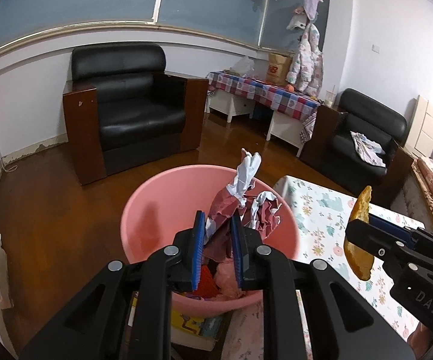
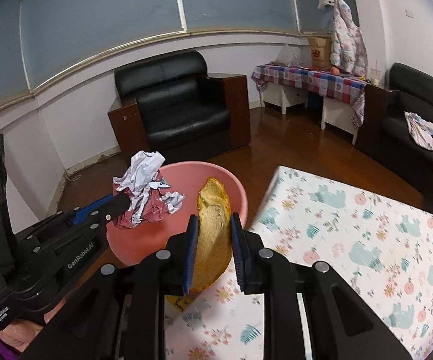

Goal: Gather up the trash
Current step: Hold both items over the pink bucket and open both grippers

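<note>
My left gripper (image 1: 218,225) is shut on a crumpled red and white paper (image 1: 240,207) and holds it over the pink basin (image 1: 156,210). The same paper (image 2: 144,192) shows in the right wrist view at the left gripper's tip, above the basin (image 2: 228,186). My right gripper (image 2: 215,228) is shut on a yellow-brown peel (image 2: 213,234), held upright at the table's edge beside the basin. The peel (image 1: 359,234) also shows in the left wrist view, to the right of the basin. Some red and pink scraps lie in the basin's bottom.
A table with a floral cloth (image 2: 351,240) is on the right. A black armchair (image 1: 132,102) stands behind the basin, a second one (image 1: 366,138) at far right. A desk with a checked cloth (image 1: 264,93) stands against the wall. Books (image 1: 192,324) lie under the basin.
</note>
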### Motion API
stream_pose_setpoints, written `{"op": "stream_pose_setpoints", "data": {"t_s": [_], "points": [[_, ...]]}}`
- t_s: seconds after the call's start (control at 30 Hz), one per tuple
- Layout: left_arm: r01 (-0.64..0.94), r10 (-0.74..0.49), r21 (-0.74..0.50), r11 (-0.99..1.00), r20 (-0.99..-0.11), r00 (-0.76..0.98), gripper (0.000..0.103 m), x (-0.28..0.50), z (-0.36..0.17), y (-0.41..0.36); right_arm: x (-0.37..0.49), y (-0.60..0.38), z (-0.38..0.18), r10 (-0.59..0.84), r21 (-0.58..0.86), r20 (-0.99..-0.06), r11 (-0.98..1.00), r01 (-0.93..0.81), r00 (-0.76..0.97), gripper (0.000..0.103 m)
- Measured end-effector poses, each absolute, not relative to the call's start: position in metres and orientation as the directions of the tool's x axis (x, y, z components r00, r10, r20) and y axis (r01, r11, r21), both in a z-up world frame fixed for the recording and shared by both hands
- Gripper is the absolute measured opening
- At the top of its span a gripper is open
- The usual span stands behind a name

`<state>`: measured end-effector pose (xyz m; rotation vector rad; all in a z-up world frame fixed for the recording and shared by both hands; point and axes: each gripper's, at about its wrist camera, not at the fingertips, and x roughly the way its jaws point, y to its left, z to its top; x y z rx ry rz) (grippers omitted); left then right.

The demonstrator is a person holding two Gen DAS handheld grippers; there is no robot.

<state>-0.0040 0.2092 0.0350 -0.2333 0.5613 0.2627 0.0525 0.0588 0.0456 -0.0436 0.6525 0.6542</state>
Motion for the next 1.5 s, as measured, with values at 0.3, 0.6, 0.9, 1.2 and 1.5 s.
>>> {"op": "stream_pose_setpoints", "data": {"t_s": [0.3,0.6,0.9,1.2,1.5], "points": [[-0.34,0.196,-0.172,0.925,-0.549,0.812,0.017,-0.001,0.032,0.238,0.071,0.09,0.042,0.583,0.171,-0.567,0.774,-0.609,0.582,0.021],[-0.359,0.199,-0.179,0.916,-0.575,0.793,0.017,0.009,0.02,0.255,0.094,0.11,0.022,0.589,0.185,-0.587,0.766,-0.616,0.556,0.022],[-0.371,0.203,-0.165,0.914,-0.604,0.77,0.017,0.024,0.009,0.259,0.113,0.123,0.002,0.592,0.206,-0.61,0.76,-0.617,0.526,0.022],[-0.399,0.221,-0.15,0.904,-0.636,0.739,0.024,0.034,-0.001,0.264,0.129,0.134,-0.008,0.592,0.21,-0.621,0.758,-0.618,0.514,0.022],[-0.409,0.222,-0.155,0.899,-0.645,0.731,0.033,0.04,-0.005,0.269,0.138,0.138,-0.016,0.592,0.213,-0.63,0.755,-0.621,0.503,0.022]]}}
